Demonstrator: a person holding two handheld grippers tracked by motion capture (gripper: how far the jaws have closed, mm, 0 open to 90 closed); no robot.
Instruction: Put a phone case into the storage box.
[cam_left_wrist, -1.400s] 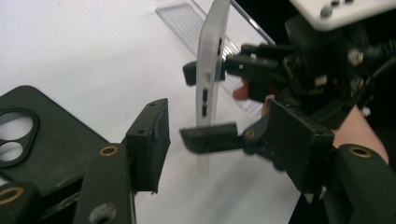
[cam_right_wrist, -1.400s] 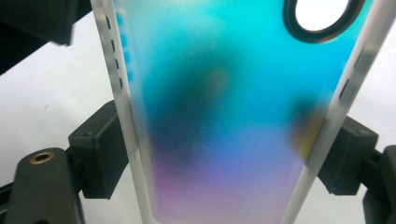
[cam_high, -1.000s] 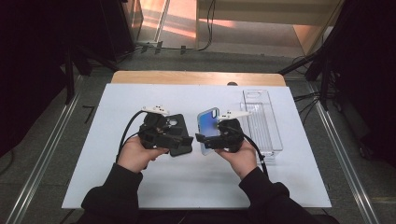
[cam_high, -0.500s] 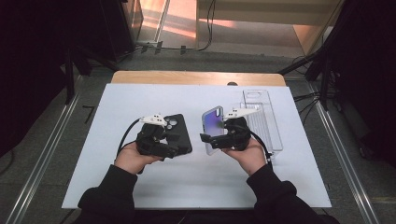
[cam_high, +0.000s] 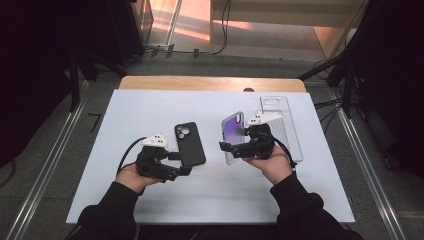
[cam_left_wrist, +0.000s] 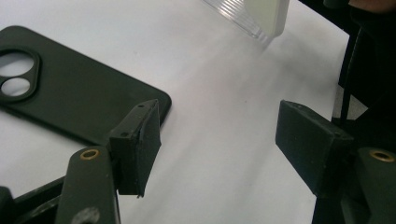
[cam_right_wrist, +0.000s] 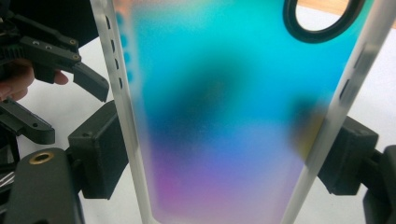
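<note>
Lying flat on the white table (cam_high: 125, 200), the black phone case (cam_high: 189, 143) had its long axis running away from the person, tilted slightly, with its camera cutouts at the far end. In the left gripper view the same case (cam_left_wrist: 70, 93) stretched off to the left, its near corner just behind the left-hand pad, resting on the tabletop and not pinched. The left gripper (cam_high: 181, 163) sat just at the near end of that case with its jaws standing apart and nothing between them; they had just been opening a little further.

The right gripper (cam_high: 231, 148) was clamped on an iridescent phone case (cam_high: 233, 135), its pads pressing the two long frosted edges. In the high view that case stood tilted up off the table, its long axis pointing away from the person and its purple face turned toward the left. The right gripper view showed the case (cam_right_wrist: 224, 116) running upward between the jaws, teal near the top and violet near the bottom, with a dark camera ring at the upper right.

Beyond the right hand (cam_high: 272, 167), a clear ribbed tray (cam_high: 287, 130) lay lengthwise along the table's right side. What it held could not be made out.
</note>
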